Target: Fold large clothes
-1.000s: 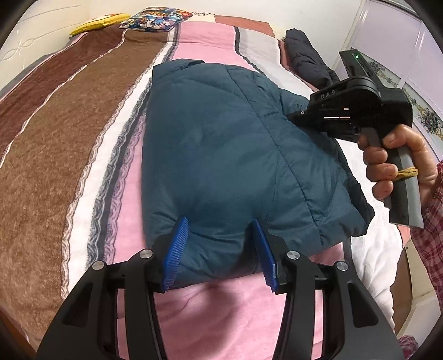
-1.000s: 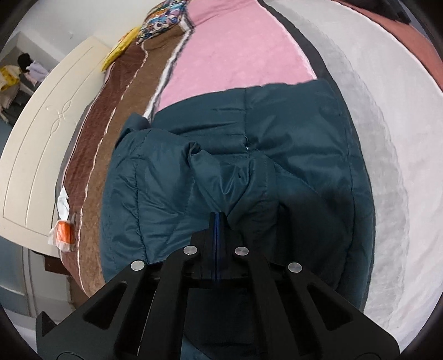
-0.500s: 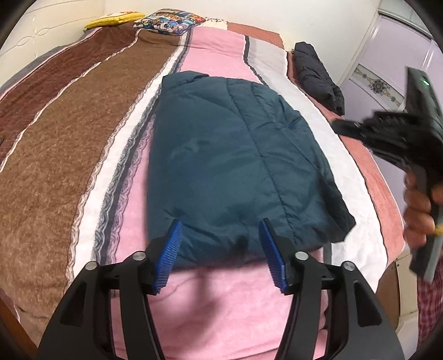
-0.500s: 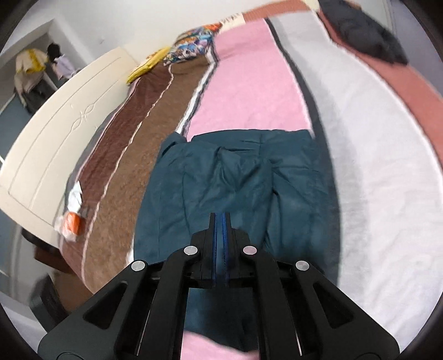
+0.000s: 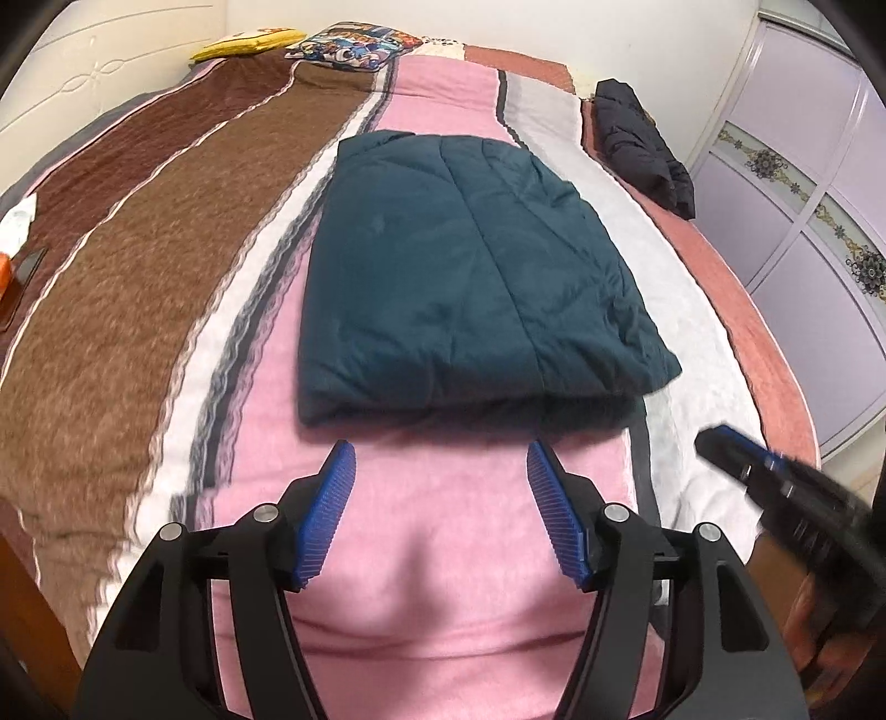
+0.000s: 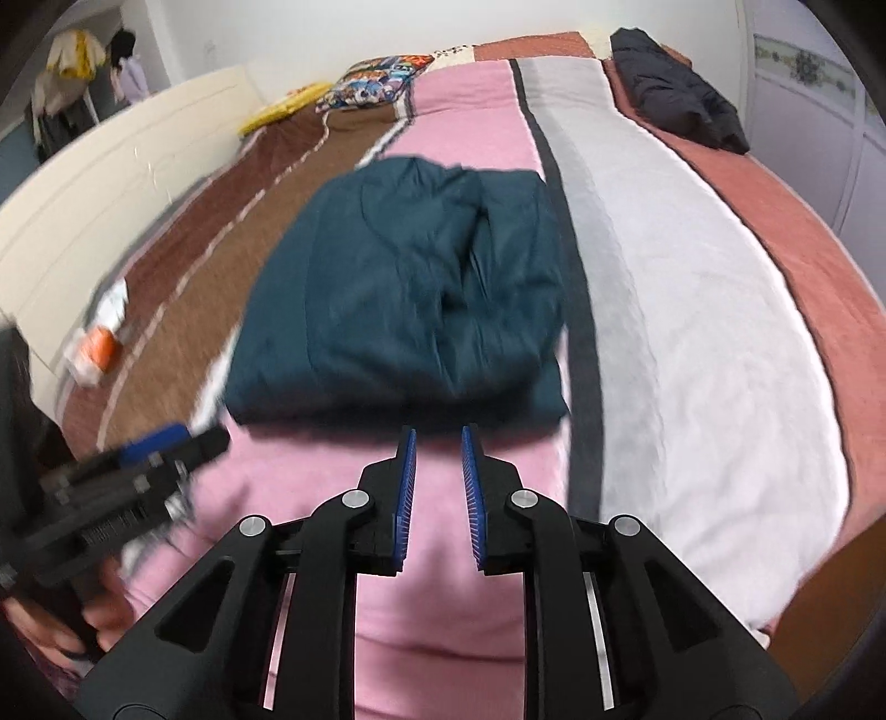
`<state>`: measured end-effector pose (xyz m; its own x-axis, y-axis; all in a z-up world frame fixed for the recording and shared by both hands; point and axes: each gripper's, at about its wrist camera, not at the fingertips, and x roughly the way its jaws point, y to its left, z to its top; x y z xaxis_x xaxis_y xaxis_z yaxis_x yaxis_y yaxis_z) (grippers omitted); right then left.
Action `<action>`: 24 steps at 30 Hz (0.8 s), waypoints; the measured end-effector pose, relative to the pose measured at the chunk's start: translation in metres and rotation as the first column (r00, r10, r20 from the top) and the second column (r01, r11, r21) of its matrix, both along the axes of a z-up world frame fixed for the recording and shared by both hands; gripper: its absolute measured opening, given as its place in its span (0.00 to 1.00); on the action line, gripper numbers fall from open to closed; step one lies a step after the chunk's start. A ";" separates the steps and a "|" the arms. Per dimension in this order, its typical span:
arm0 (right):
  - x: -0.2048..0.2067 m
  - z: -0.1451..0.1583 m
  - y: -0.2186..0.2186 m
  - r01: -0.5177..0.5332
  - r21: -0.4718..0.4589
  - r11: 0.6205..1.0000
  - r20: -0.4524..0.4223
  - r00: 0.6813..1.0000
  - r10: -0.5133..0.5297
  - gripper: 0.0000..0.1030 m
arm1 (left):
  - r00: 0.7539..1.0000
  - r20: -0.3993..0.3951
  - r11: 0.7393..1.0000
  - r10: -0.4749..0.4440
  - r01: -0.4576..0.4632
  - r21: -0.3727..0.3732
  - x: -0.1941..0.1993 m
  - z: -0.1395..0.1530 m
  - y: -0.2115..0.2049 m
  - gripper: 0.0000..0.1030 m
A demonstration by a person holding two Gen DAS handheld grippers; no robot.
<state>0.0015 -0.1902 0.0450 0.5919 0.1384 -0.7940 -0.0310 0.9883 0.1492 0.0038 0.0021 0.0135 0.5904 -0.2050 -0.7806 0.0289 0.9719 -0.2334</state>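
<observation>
A dark teal padded jacket [image 5: 470,271] lies folded into a compact rectangle on the striped bedspread [image 5: 421,526]; it also shows in the right wrist view [image 6: 404,293]. My left gripper [image 5: 440,459] is open and empty, just short of the jacket's near edge, touching nothing. My right gripper [image 6: 438,437] is partly open and empty, also just short of the near edge. The right gripper shows blurred at the lower right of the left wrist view [image 5: 775,476]. The left gripper shows at the lower left of the right wrist view [image 6: 144,459].
A black folded garment [image 5: 642,149] lies at the bed's far right. Patterned [image 5: 354,44] and yellow [image 5: 243,47] pillows sit at the head. A white and orange package [image 6: 97,338] lies at the left edge by the headboard. A lilac wardrobe [image 5: 814,221] stands right.
Both grippers pulled back from the jacket toward the foot of the bed. The right gripper, shut over the jacket before, has opened a little and dropped low beside the left one.
</observation>
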 end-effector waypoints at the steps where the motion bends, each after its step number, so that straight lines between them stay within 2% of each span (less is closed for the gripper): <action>1: -0.007 -0.004 0.001 0.010 -0.013 1.000 0.002 1.000 -0.010 0.17 | 1.000 -0.003 1.000 0.005 -0.005 0.011 -0.004 -0.001 -0.002 0.61; 7: -0.028 -0.027 -0.001 0.037 0.025 0.999 -0.042 0.998 -0.036 0.17 | 1.000 0.013 0.997 -0.024 0.023 0.076 -0.025 -0.001 -0.022 0.61; 10: -0.032 -0.030 0.002 0.032 0.011 0.999 -0.055 0.998 -0.031 0.17 | 1.000 0.011 0.995 -0.023 0.022 0.101 -0.030 -0.002 -0.025 0.61; 24: -0.034 -0.047 0.014 0.004 0.006 1.000 -0.127 0.992 -0.004 0.17 | 0.998 -0.061 0.993 0.020 -0.013 0.118 -0.035 -0.019 -0.021 0.61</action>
<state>-0.0329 -0.1761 -0.0019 0.4869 0.1413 -0.8619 -0.0074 0.9875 0.1577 -0.0307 -0.0187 -0.0052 0.5430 -0.1005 -0.8337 0.0016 0.9929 -0.1187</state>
